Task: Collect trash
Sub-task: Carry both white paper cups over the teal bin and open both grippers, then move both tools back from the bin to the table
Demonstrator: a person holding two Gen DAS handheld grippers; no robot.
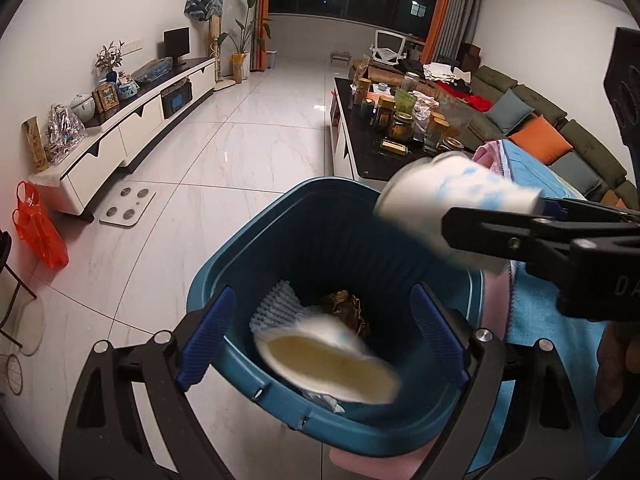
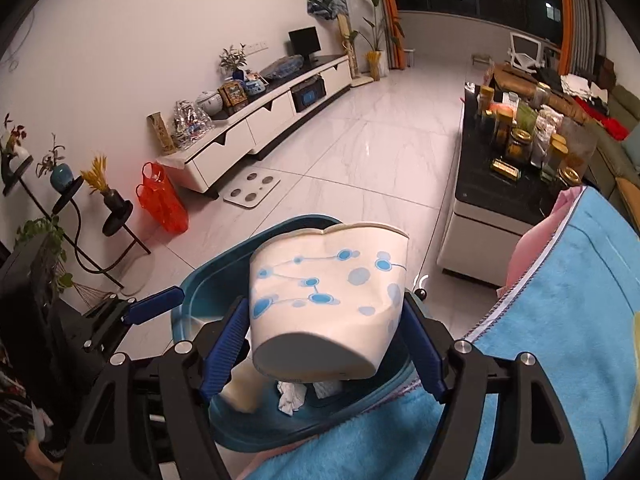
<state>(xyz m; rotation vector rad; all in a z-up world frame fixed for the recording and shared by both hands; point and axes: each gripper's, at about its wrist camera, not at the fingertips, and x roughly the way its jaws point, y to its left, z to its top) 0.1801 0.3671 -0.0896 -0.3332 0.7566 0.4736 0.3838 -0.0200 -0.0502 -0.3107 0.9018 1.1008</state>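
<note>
a: where's the trash?
b: one blurred paper cup (image 1: 326, 360) is in the mouth of the blue bin (image 1: 224, 268), between the left gripper (image 1: 324, 336)'s spread jaws, untouched.
a: the other?
b: dotted cup (image 2: 326, 300), over the bin between the right gripper (image 2: 328, 344)'s jaws; can't tell if they still pinch it.

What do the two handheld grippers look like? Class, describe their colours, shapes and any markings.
Both the left gripper and the right gripper have black angular plastic frames with cut-out openings and silver round bolts at the joints. Their fingers carry blue ribbed pads. Pale embossed letters mark the right gripper's body. No cables or sleeves are visible.
</note>
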